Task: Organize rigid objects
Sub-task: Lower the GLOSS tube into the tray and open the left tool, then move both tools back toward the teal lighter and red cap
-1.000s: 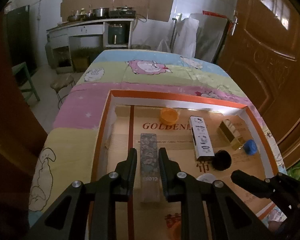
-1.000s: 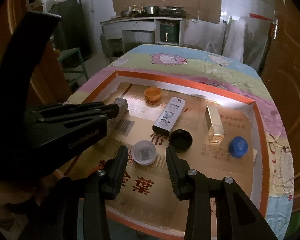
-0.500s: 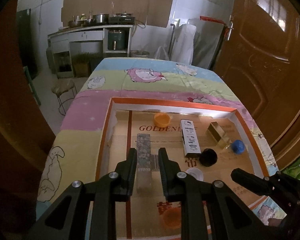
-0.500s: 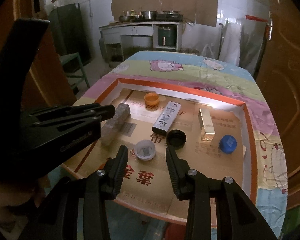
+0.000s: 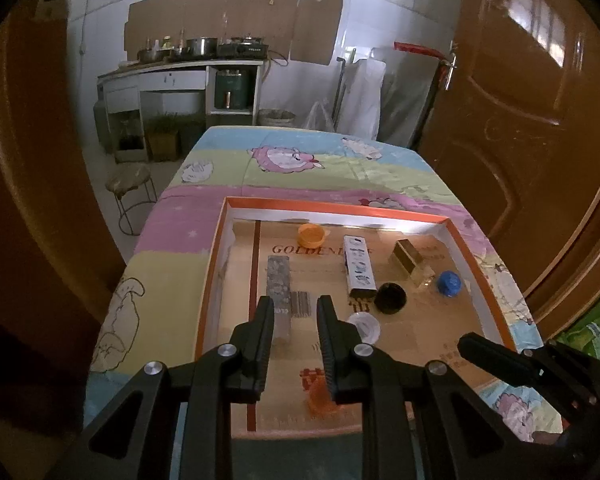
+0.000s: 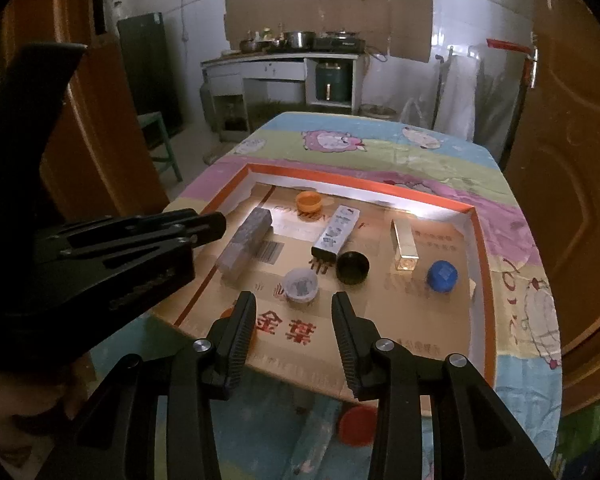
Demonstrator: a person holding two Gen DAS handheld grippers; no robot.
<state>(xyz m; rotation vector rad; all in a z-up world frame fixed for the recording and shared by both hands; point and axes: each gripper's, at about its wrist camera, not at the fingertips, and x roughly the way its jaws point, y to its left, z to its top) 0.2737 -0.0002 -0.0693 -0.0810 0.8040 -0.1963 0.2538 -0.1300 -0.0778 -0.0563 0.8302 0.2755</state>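
Shallow cardboard tray (image 6: 480, 236) with orange rim sits on the cartoon-print cloth (image 6: 380, 148) over the counter – all the rigid items lie loose on its floor. Left side: grey patterned bar box (image 6: 246, 242), lying flat, long axis running away from the camera. Near the far wall an orange cap (image 6: 309, 202). Middle: white printed box (image 6: 336, 232), a black cap (image 6: 353, 267) touching or just beside its near end, a clear cap (image 6: 300, 284) just in front. Right: gold box (image 6: 405, 244), a blue cap (image 6: 442, 276) near it. Another orange cap (image 5: 320, 394) by the tray's near edge, a red cap (image 6: 358, 424) outside it on the cloth.

Left hand-held gripper (image 5: 294, 316) – partly open, nothing gripped; the grey bar box shows past its left finger, not between the pads. Right hand-held gripper (image 6: 294, 312) – open somewhat wider, empty, hanging above the tray's near edge with the clear cap beyond the tips.

Judgement: both are off the items, between picks. For the next grasp, take boxes across the narrow side, jaws square to the long axis, come down straight so the pads don't shove the box along the cardboard. Caps – pinch across the rim, centred, or they may pop out. Group like with like, keep clear of the tray wall.
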